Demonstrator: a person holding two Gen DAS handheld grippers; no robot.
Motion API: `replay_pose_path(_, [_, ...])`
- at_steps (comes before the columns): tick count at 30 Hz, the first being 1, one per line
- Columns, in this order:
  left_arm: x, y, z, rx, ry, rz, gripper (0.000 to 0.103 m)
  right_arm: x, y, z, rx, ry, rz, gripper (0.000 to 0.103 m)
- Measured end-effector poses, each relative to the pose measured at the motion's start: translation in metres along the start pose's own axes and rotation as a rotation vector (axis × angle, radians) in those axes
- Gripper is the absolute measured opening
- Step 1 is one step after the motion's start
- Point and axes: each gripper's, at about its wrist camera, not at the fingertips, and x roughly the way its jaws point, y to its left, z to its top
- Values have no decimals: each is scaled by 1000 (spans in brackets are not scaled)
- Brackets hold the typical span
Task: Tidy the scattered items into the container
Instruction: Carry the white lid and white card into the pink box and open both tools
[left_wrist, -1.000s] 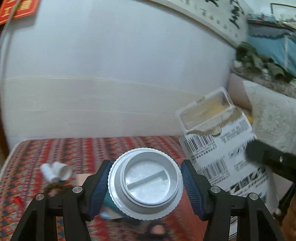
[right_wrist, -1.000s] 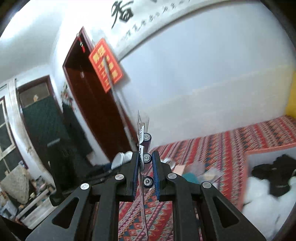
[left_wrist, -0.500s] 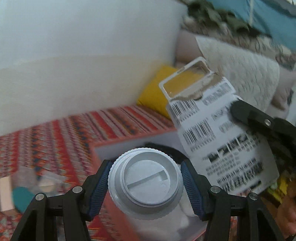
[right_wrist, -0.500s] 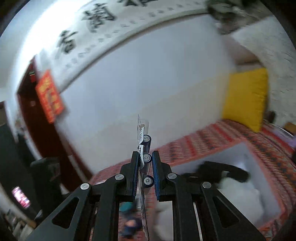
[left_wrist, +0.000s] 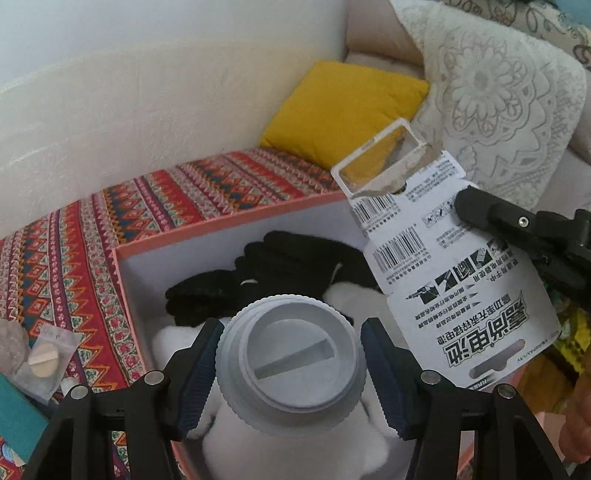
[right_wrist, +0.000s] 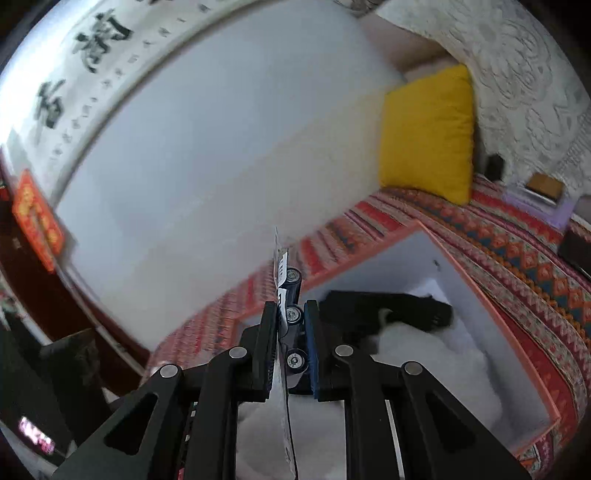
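My left gripper (left_wrist: 291, 363) is shut on a white round screw cap (left_wrist: 291, 360), held just above the orange-rimmed white box (left_wrist: 221, 225). Inside the box lie black gloves (left_wrist: 266, 273) on white fluffy stuff (right_wrist: 443, 365). My right gripper (right_wrist: 290, 325) is shut on a battery blister pack (right_wrist: 290, 291), seen edge-on with three battery ends showing. In the left wrist view that battery pack (left_wrist: 454, 288) shows its printed white back, hanging over the box's right side in the right gripper (left_wrist: 517, 229).
The box (right_wrist: 465, 258) sits on a red patterned cloth (left_wrist: 74, 251). A small clear bag with a disc (left_wrist: 44, 363) and a teal item (left_wrist: 14, 417) lie left of the box. A yellow cushion (left_wrist: 347, 110) and a lace-covered sofa (left_wrist: 498, 85) stand behind.
Both grippers swung right and down from over the cloth to above the box, each still holding its item. The box now fills the lower part of both views.
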Motion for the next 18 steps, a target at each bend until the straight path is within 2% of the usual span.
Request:
replay_pose_path(1, [2, 2, 0, -8, 10, -1, 65, 4, -1, -2, -5, 7, -46, 32])
replay_pose_path(2, [2, 5, 1, -18, 18, -8, 65, 6, -1, -3, -16, 7, -91, 52])
replay_pose_path(3, [1, 7, 1, -27, 22, -15, 65, 4, 1, -3, -37, -6, -122, 60])
replay_pose_path(8, [-23, 15, -1, -42, -33, -9, 76, -1, 14, -5, -66, -35, -126, 62])
replay_pose_path(14, [-53, 23, -10, -41, -84, 55, 76, 4, 42, -13, -111, -31, -91, 62])
replay_pose_path(18, [-73, 28, -15, -40, -118, 97, 76, 3, 70, -18, -159, -43, -80, 67])
